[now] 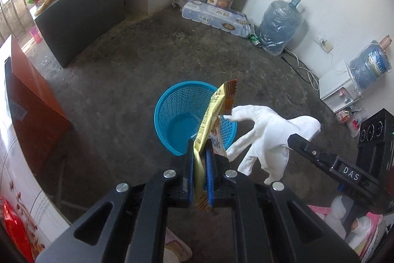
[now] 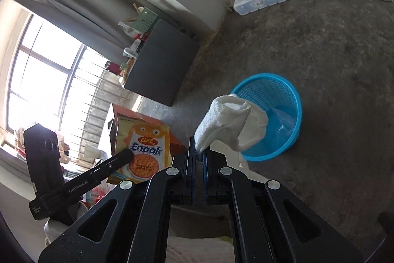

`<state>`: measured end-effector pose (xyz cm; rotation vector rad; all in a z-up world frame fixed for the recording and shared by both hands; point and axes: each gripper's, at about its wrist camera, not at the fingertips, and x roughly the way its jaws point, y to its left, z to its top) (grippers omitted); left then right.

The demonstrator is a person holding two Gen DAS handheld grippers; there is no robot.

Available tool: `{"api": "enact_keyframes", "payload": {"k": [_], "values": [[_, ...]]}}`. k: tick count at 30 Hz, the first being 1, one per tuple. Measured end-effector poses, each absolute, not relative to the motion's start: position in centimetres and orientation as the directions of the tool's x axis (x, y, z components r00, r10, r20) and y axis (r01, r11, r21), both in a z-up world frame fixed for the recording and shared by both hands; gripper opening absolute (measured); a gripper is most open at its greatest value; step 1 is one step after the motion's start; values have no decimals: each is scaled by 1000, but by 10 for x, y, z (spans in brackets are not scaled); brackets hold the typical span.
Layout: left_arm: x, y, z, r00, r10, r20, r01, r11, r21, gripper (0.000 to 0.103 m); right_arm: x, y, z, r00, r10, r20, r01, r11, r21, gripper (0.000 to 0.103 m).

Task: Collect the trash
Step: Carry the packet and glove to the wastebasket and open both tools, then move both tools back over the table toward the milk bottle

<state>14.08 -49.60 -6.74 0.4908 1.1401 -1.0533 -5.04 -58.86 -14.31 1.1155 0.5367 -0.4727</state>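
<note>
My left gripper [image 1: 200,150] is shut on a gold snack wrapper [image 1: 211,112], which stands up between its blue pads over the near rim of a blue mesh waste basket [image 1: 182,107] on the floor. My right gripper [image 2: 199,152] is shut on a crumpled white tissue [image 2: 229,123] that hangs in front of the same blue basket [image 2: 278,90]. In the left wrist view the tissue [image 1: 268,137] shows to the right of the basket, pinched by the right gripper's black fingers [image 1: 299,141]. In the right wrist view the wrapper [image 2: 142,142] appears at the left, held by the left gripper's fingers [image 2: 122,157].
A bare concrete floor [image 1: 147,61] surrounds the basket. A dark cabinet [image 1: 81,16] stands at the back left and a red-brown table [image 1: 32,100] at the left. Toilet-paper packs [image 1: 214,16], wrapped water bottles [image 1: 280,24], a white appliance [image 1: 337,88] and a black speaker [image 1: 376,134] line the walls.
</note>
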Motion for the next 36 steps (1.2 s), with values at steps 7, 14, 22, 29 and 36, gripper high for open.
{"api": "enact_keyframes", "payload": {"k": [7, 14, 22, 29, 36], "values": [[159, -564, -134, 82, -342, -936, 885, 457, -90, 8, -1, -632, -199, 729, -55, -683, 660, 320, 679, 7], [187, -594, -180, 128, -265, -956, 850, 526, -32, 43, 20, -654, -269, 688, 23, -725, 707, 204, 677, 39], [196, -570, -175, 126, -274, -953, 844, 535, -42, 43, -7, -647, -271, 694, 15, -719, 705, 189, 684, 39], [190, -520, -116, 106, -343, -933, 847, 522, -96, 43, -36, -629, -240, 736, -20, -677, 663, 230, 713, 42], [168, -391, -5, 165, -476, -864, 870, 482, -99, 43, -59, -570, -181, 811, 3, -585, 553, 321, 769, 52]]}}
